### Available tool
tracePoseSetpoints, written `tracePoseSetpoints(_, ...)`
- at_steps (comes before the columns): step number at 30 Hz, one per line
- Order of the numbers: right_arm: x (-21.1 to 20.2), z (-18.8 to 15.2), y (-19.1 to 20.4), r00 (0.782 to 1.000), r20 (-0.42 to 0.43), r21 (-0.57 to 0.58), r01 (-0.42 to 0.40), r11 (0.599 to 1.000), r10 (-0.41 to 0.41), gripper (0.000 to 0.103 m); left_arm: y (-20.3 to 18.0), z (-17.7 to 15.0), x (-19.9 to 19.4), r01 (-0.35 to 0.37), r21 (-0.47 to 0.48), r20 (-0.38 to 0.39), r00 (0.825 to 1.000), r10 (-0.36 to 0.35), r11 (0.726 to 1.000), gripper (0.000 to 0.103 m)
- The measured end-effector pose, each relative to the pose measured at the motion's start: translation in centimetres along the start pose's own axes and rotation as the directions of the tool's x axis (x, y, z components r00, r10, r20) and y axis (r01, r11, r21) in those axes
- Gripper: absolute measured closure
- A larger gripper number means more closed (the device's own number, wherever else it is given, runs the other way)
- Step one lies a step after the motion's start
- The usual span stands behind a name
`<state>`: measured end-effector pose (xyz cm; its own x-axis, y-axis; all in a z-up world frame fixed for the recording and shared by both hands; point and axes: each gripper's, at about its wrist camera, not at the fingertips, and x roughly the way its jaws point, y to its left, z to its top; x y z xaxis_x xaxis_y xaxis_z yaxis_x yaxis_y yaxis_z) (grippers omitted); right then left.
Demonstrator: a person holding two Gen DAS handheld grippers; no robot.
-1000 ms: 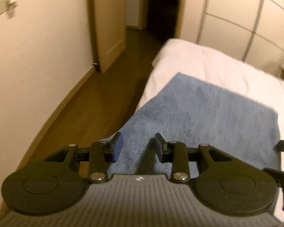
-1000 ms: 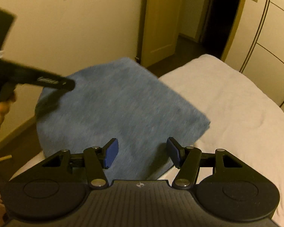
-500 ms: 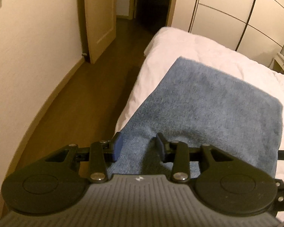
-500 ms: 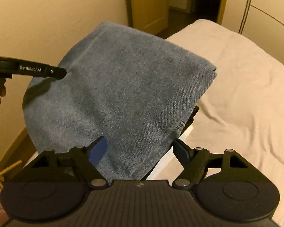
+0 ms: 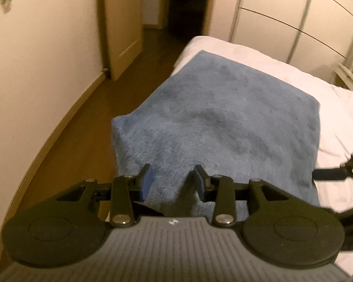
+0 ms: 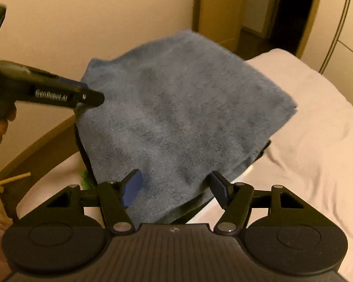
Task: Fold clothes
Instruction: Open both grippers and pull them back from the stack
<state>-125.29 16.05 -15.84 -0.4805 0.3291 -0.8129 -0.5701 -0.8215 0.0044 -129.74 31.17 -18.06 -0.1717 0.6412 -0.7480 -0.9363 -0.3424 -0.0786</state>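
One bed with a smooth white sheet carries one blue towel, fluffy and folded, hanging over its edge. The left gripper pinches a towel ridge, loosening; the right gripper straddles the towel, closing.

The towel lies on the bed, its near edge between the jaws of my left gripper and my right gripper. Floor and wall lie left of the bed (the door farther back), with wardrobes behind it.
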Motion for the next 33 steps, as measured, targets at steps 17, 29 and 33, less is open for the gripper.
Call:
tracePoseSetpoints(17,-7.1,-1.1,-3.9,0.996,-0.041,0.215,-0.067,0.974,0.078,0.002,-7.1,-2.9,-9.3,-0.237,-0.150,-0.195,0.959,0.206,0.960,0.045)
tracePoseSetpoints(29,-13.6,-3.9,-2.9,0.999,0.001,0.195,-0.039,0.980,0.039,0.002,-11.1,-4.2,-15.9,-0.279,-0.139,-0.135,0.956,0.261,0.950,0.035)
tracePoseSetpoints(33,-15.1,-4.6,-3.0,0.999,0.018,0.186,-0.037,0.982,0.034,0.002,-12.3,-4.7,-17.5,-0.289,-0.142,-0.120,0.954,0.273,0.947,0.032)
